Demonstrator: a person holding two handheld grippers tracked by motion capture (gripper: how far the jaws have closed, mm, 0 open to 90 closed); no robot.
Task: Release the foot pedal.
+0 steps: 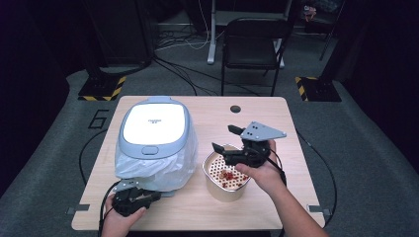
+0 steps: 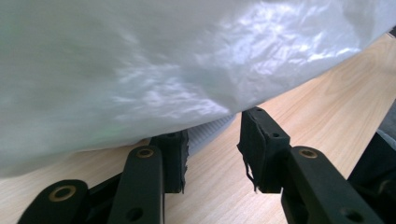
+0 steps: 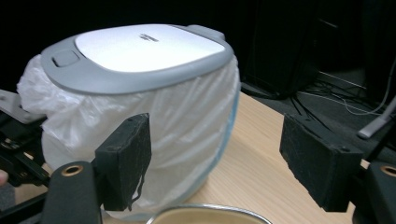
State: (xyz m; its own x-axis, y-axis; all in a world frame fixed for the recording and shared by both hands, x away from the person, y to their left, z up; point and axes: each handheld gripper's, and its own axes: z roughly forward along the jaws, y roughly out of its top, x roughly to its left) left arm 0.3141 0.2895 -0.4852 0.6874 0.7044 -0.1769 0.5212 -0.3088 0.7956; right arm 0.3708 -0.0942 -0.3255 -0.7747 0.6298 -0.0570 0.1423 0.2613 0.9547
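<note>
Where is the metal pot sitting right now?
In the high view the metal pot stands right of the bagged bin, under the right gripper.

The bin has a smooth, slightly glossy plastic lid, and its thin white plastic liner is crinkled and shiny. The pot is brushed metal, on a matt pale wood-grain worktop; the jaws carry rough black foam pads.

Wooden table with bag-wrapped bin and metal pot.
</note>
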